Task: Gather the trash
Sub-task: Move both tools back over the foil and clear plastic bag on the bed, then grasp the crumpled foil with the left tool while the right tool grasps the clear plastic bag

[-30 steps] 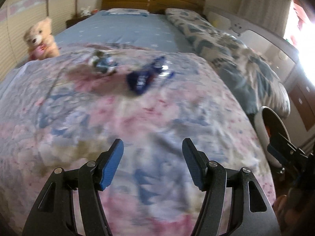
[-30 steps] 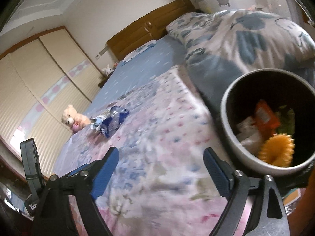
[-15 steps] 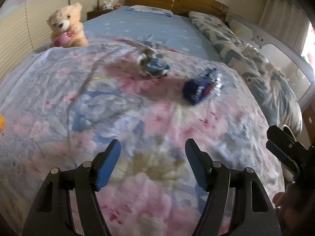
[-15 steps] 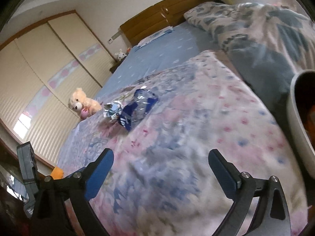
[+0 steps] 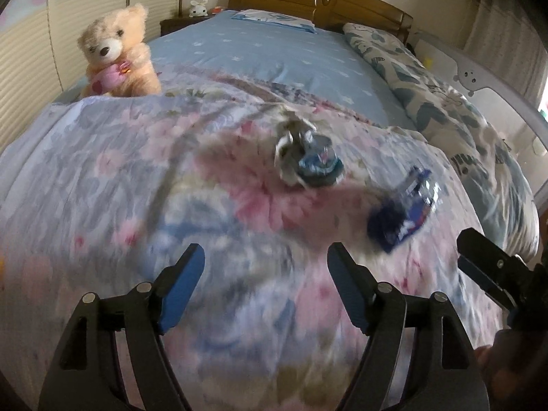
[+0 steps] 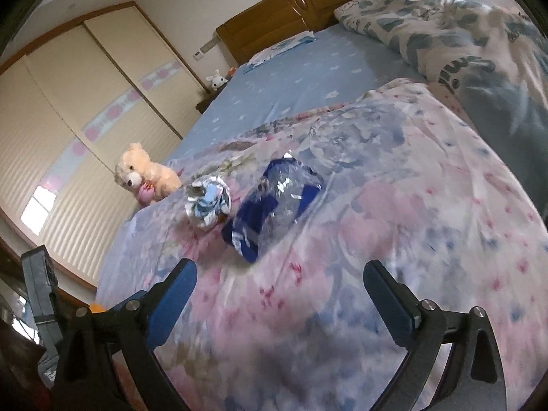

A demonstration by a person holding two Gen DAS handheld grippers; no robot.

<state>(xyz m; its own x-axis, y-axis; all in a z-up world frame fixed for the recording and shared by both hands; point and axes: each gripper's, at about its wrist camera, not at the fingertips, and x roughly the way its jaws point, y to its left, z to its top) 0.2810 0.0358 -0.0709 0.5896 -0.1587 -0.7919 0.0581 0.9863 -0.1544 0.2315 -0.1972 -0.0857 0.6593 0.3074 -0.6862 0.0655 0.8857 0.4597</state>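
Fingers (image 5: pixel 185 281) spread above floral quilt (image 5: pixel 137 188)

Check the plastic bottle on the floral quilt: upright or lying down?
Lying down. The plastic bottle rests on its side on the floral quilt, crumpled, its blue label facing up.

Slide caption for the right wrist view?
Open right gripper nears a crushed blue-label bottle and crumpled wrapper on the floral quilt.

Both claws tilt downward, empty: the left claw (image 5: pixel 265 282) has just been opening, the right claw (image 6: pixel 279 294) gapes wide.
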